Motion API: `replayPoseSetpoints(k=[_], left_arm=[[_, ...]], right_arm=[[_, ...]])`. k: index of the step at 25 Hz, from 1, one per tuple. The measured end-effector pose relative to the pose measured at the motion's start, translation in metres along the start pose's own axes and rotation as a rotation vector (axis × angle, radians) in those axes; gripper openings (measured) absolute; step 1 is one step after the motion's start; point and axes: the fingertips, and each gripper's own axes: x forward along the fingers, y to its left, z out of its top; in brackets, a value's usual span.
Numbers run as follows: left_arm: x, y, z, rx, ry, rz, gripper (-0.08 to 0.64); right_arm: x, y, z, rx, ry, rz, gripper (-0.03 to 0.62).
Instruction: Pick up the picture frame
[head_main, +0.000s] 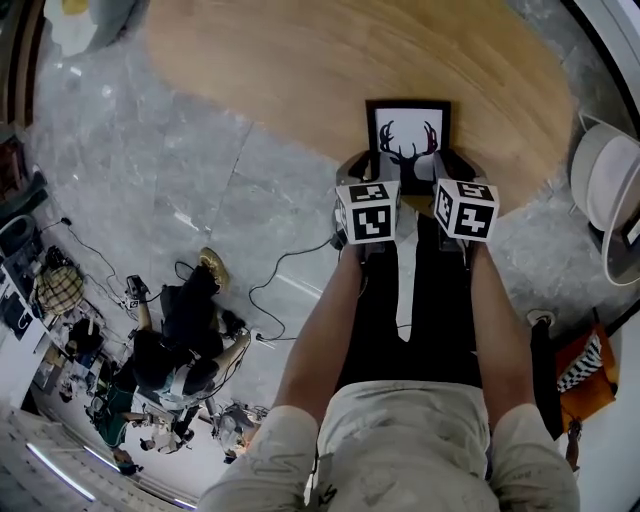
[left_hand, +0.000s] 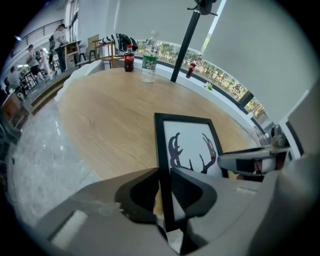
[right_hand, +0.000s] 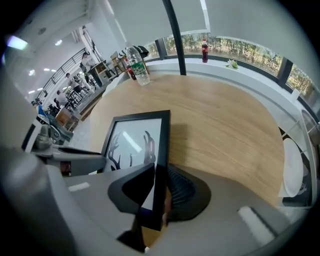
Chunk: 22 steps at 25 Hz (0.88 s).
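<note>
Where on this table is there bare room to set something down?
Most of the wooden table is bare: the wide stretch between the picture frame and the cola bottle and water bottle at its far end. Crowded only at the near edge, where the left gripper and right gripper clamp the frame's sides.

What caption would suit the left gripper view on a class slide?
Left tool grips the side edge of the antler-print frame, with the wooden table beyond.

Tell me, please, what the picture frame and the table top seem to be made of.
The picture frame: black matte moulding, wood or plastic; its glossy pane reflects a light. The table top: light wood or laminate, grain lines show.
</note>
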Motion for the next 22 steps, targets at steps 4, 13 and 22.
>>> replayPoseSetpoints(k=[4,13,22], left_arm=[[-0.019,-0.004,0.015,0.004,-0.037,0.003,0.083],[-0.073,-0.027,0.055,0.043,-0.141,0.012,0.083],[-0.147,-0.05,0.096,0.07,-0.268,0.026,0.083]], right_arm=[[-0.018,0.005,0.016,-0.017,-0.044,-0.01,0.077],[-0.073,0.009,0.055,-0.059,-0.146,-0.013,0.072],[-0.147,0.024,0.099,-0.095,-0.265,-0.024,0.069]])
